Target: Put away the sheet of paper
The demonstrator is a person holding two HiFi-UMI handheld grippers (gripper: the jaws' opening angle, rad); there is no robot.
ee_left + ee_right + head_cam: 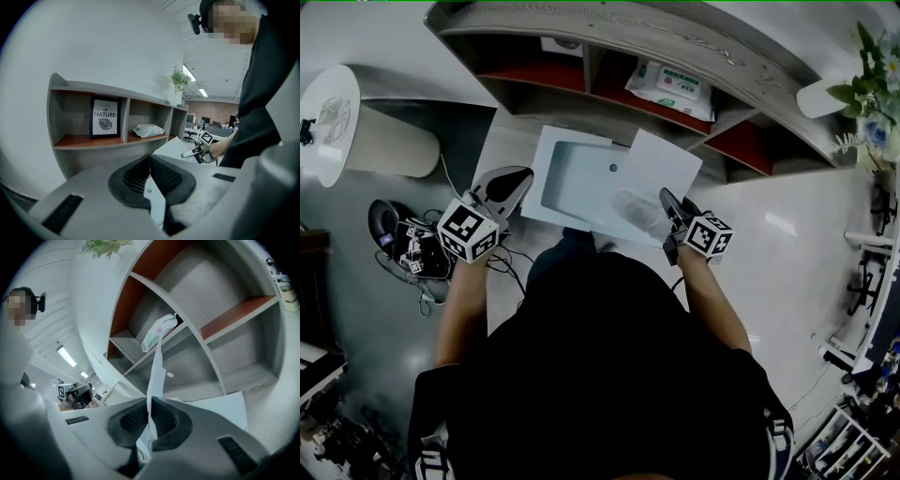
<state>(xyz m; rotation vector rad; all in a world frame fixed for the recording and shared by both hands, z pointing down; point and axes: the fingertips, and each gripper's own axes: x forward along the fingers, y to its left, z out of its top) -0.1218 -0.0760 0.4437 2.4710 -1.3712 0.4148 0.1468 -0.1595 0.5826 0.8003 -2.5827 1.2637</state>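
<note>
The sheet of paper [661, 161] hangs in the right gripper [667, 199], whose jaws are clamped onto one edge of it. In the right gripper view the paper rises edge-on from between the pads and bends as it goes. It sits above the right-hand side of a shallow white tray [546, 159] in front of the shelf unit [581, 21], partly over the tray's well and partly past its rim. The left gripper [516, 183] is closed on nothing and stays off to the tray's left, clear of the paper, so the sheet has no second support. The main risk is that thin one-edge grip. The free end is limp and could catch the tray's rim, buckle or fold under as it comes down. A twist of the wrist could also work it out of the pads. Let go where it is now, it would probably drape across the rim, half in and half out, or slide off the side. I take the tray to be where it belongs, though a compartment of the shelf unit is also possible, and the head view is too steep to show how high the sheet is above the tray. If the shelf is the goal, the pack of wipes [670, 86] in the middle bay could block it or crumple its leading edge.
</note>
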